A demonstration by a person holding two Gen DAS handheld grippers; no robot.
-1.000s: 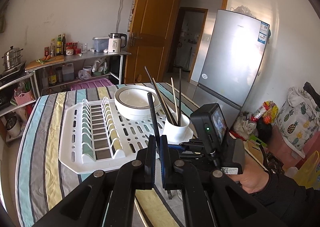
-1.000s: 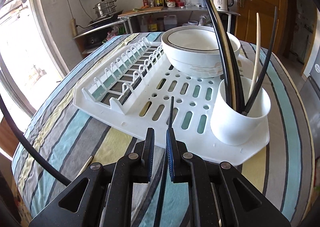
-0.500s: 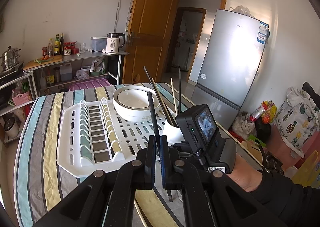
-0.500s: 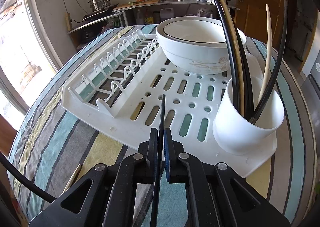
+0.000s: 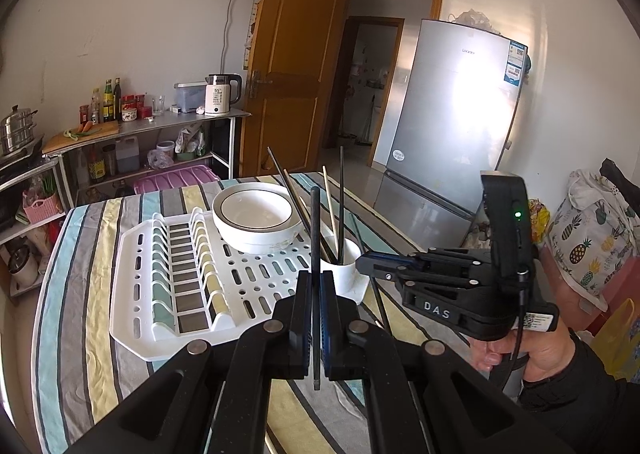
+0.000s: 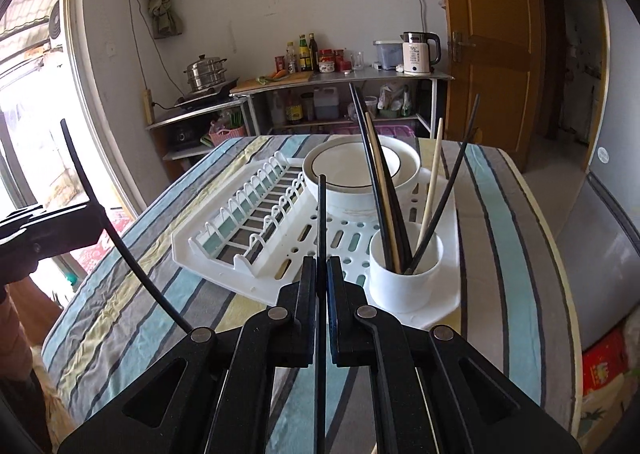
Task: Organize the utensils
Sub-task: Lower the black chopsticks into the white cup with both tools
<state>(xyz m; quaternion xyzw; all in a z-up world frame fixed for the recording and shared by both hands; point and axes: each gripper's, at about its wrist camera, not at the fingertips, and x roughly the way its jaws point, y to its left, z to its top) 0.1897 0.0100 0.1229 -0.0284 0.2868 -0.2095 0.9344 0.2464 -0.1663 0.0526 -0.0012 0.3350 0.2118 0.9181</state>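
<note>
We pinch one black chopstick [image 5: 315,254] in our left gripper [image 5: 316,290] and another chopstick [image 6: 321,221] in our right gripper [image 6: 320,274], above the bench [image 6: 500,238] near the cup [image 6: 404,274].

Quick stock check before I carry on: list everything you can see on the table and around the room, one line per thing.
Drying rack: one, white, on the striped tablecloth.
Bowls: stacked, white with dark rims, on the rack's far end.
Cup: one, white, on the rack's near right corner.
Chopsticks in cup: several, black and pale wood, standing upright.
Kettle: one, white, on the metal shelf.
Fridge: one, silver, beside the open door.
Steamer pot: one, steel, by the window.
Left gripper: black, shut on a black chopstick.
Right gripper: black, shut on another black chopstick.
</note>
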